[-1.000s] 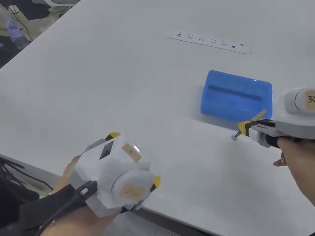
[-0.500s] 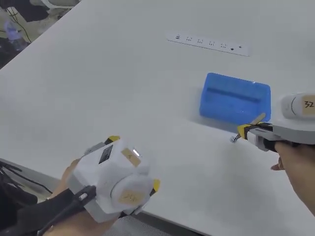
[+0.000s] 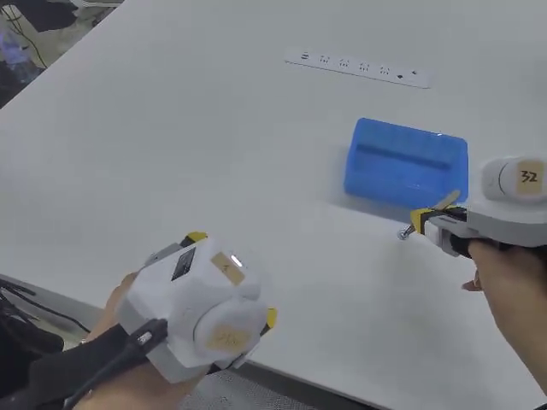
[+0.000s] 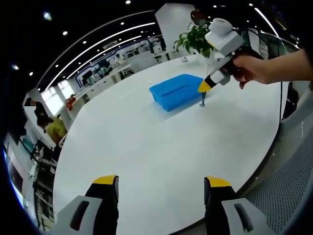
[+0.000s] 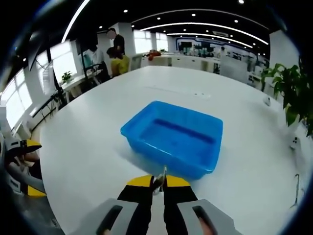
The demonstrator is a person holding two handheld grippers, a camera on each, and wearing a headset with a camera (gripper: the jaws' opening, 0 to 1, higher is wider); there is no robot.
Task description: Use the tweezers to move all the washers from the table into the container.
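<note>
A blue plastic container (image 3: pixel 406 162) stands on the white table (image 3: pixel 214 145); it also appears in the left gripper view (image 4: pixel 176 90) and the right gripper view (image 5: pixel 171 132), and its visible inside looks bare. My right gripper (image 3: pixel 416 222) (image 5: pixel 159 182) is shut on thin metal tweezers (image 5: pixel 165 172), just in front of the container's near wall. The tweezers' tip (image 3: pixel 403 233) (image 4: pixel 202 99) points down close to the table; whether it holds a washer is too small to tell. My left gripper (image 3: pixel 233 277) (image 4: pixel 161 188) hovers open near the table's front edge, nothing between its jaws.
A white power strip (image 3: pixel 359 68) lies beyond the container. The table's near edge (image 3: pixel 325 389) runs just below the left gripper. Potted plants (image 5: pixel 293 88) and people (image 5: pixel 115 54) are far off behind the table.
</note>
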